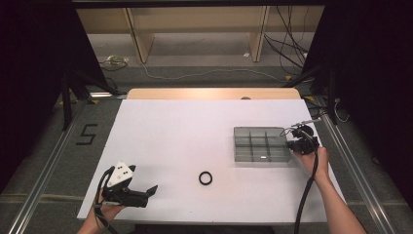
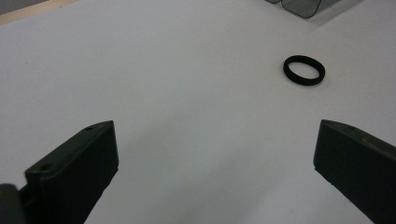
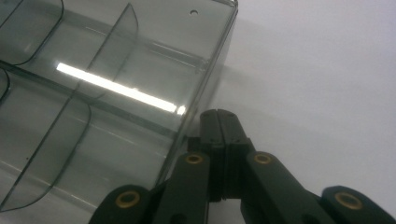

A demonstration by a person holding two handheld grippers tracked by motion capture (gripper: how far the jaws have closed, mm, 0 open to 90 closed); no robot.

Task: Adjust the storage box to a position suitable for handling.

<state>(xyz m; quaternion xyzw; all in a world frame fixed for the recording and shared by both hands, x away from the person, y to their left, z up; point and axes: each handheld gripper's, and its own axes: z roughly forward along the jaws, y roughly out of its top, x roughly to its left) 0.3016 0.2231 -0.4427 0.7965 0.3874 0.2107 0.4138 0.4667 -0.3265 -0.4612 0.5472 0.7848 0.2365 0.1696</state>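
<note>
A clear divided box point(image 1: 261, 144) is set on the table's point(image 1: 185, 126) right, its right edge touched by the closed, empty right gripper point(image 3: 219, 122). The black ring point(image 1: 205, 178) lies right of the wide-open, empty left gripper point(image 1: 152, 190), the nearer one.

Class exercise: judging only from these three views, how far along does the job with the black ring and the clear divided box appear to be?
Done: nothing obvious; the compartments of the clear divided box look empty. In hand: the right gripper, jaws shut, sits against the box's edge; whether it pinches the wall is unclear. The left gripper is open, holding nothing, facing the black ring. Left, probably: picking up the ring, lying loose on the white table, and boxing it.
</note>
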